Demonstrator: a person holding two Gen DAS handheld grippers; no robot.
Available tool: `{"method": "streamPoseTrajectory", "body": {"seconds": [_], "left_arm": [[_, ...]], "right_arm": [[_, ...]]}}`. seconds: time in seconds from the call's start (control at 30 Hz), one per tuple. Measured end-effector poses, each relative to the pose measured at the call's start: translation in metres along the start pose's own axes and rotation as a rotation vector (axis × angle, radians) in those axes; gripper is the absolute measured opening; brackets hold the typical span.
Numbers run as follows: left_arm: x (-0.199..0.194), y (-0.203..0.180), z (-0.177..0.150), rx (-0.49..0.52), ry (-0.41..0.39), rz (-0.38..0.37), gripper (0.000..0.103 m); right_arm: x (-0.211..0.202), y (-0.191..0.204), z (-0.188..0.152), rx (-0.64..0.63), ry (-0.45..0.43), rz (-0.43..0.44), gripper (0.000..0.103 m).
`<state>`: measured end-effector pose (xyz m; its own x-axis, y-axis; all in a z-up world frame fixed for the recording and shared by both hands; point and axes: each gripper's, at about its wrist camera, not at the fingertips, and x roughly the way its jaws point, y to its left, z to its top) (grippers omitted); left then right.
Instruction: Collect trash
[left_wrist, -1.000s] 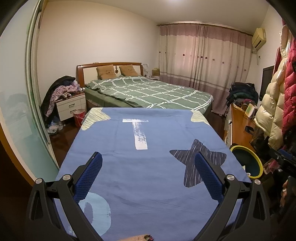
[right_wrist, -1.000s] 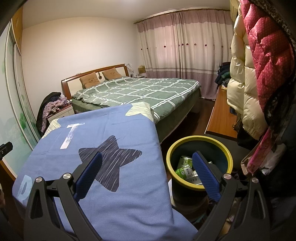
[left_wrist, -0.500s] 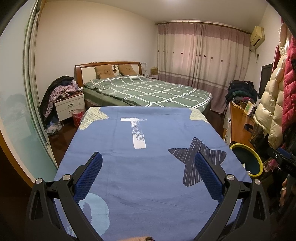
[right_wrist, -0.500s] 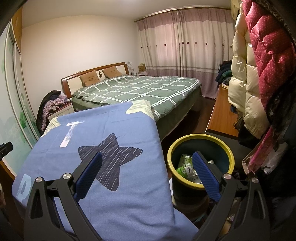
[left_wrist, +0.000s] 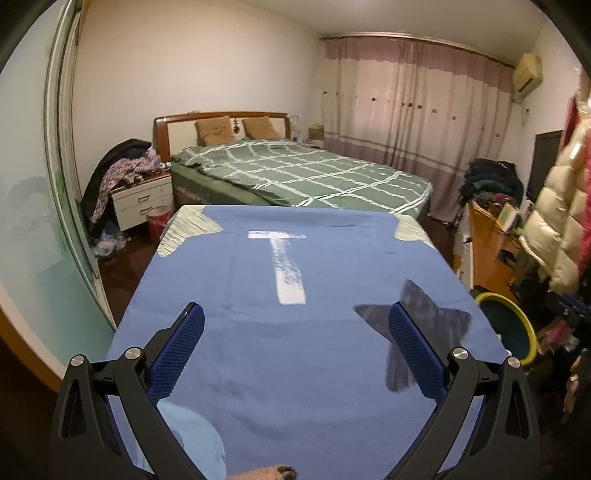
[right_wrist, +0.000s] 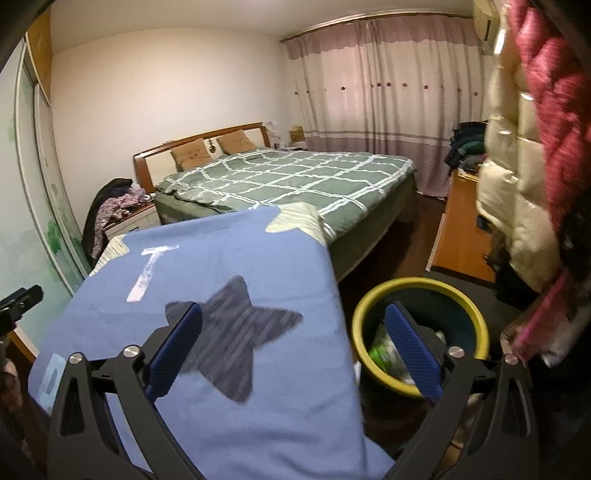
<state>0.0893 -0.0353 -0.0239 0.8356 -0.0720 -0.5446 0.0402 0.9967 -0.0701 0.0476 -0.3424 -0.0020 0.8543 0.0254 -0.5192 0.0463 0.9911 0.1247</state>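
Observation:
A dark bin with a yellow rim (right_wrist: 424, 288) stands on the floor right of the blue-covered table (right_wrist: 207, 280); green and white wrappers (right_wrist: 384, 347) lie inside it. The same bin (left_wrist: 517, 325) shows at the right edge of the left wrist view. My right gripper (right_wrist: 293, 319) is open, its right finger over the bin and its left finger over the table's star print. My left gripper (left_wrist: 295, 317) hangs open above the blue cloth (left_wrist: 295, 295) with nothing between its fingers. No loose trash shows on the cloth.
A green checked bed (left_wrist: 295, 173) lies beyond the table, a white nightstand (left_wrist: 142, 199) piled with clothes at its left. An orange desk (right_wrist: 461, 221) and hanging puffer jackets (right_wrist: 517, 166) crowd the right side. A sliding glass door (left_wrist: 37, 221) runs along the left.
Both grippers have drifted slightly; the right view has swung a little left and down, so the bin sits lower right. Both stay open and empty.

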Motion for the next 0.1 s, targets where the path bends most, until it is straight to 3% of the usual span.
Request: {"method": "streamPoseTrajectory", "body": {"seconds": [0.1], "left_arm": [[0.035,0.009,0.014,0.015,0.017,0.06,0.098]], "right_arm": [[0.042,0.011,0.012,-0.013,0.052,0.018,0.096]]}}
